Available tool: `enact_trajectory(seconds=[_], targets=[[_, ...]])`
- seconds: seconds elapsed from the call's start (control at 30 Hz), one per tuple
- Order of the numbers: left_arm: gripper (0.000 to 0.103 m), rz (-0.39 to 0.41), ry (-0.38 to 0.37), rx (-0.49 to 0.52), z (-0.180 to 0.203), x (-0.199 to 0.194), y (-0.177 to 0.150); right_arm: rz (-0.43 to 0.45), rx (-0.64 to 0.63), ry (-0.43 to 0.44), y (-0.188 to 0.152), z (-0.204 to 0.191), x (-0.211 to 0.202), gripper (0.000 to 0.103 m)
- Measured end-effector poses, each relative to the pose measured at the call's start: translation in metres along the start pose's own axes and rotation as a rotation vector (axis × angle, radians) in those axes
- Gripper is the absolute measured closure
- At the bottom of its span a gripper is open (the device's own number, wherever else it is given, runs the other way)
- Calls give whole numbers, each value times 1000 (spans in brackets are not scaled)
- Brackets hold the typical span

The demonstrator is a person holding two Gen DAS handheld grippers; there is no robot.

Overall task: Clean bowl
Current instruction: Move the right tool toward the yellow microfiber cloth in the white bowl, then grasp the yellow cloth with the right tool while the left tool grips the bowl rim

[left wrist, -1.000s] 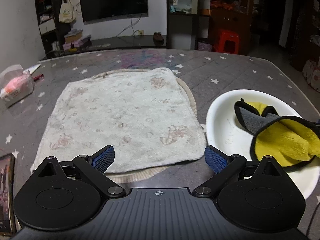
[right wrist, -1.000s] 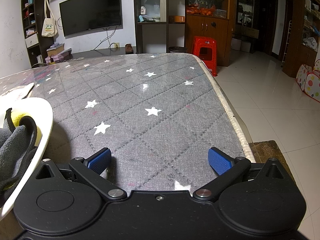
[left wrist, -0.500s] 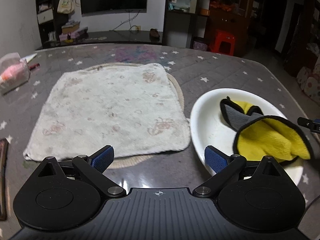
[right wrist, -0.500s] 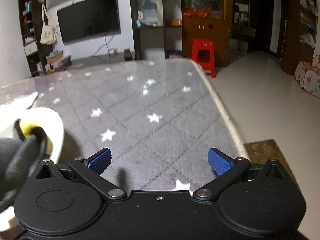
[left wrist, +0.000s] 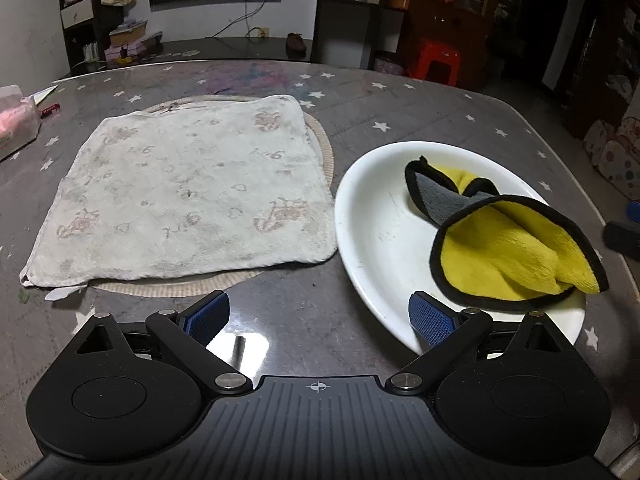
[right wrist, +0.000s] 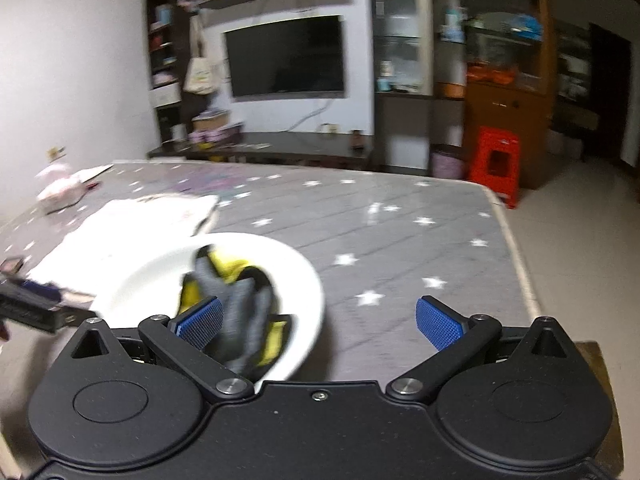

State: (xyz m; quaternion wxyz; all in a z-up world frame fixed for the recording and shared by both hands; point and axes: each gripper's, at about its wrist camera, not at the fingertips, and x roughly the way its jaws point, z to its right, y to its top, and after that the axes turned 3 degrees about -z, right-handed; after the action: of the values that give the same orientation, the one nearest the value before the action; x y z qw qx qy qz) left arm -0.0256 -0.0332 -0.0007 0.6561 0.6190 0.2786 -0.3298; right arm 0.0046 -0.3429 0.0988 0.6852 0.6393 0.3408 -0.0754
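Your left gripper (left wrist: 318, 318) hangs with jaws apart at lower centre, empty. The white bowl (left wrist: 372, 236) sits right of centre, yellow-grey cloth (left wrist: 504, 248) inside. Your right gripper (right wrist: 318, 320) is spread wide too, bowl lower left, blurred.

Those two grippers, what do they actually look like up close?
Both alike: the left gripper and right gripper are matte black, with two round discs, silver pivot screws, and angled jaws tipped with ridged blue pads. No cables or sleeves show.
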Motion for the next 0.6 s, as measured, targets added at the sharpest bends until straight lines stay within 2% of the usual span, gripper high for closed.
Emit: enact_trajectory(seconds=[0.23,0.33,0.47,0.6], targets=[[14,-23,-4,22,11,10,0,-25,-42,64,8,-34,22,12],[18,-37,-16,17,12,14,0,-64,-51,72,7,-41,35,25],[21,-45,-20,14,14,20,1,-109,-47,71,3,-47,48,34],[31,-53,-26,21,17,24,2,-133,-50,60,-1,-50,58,43]])
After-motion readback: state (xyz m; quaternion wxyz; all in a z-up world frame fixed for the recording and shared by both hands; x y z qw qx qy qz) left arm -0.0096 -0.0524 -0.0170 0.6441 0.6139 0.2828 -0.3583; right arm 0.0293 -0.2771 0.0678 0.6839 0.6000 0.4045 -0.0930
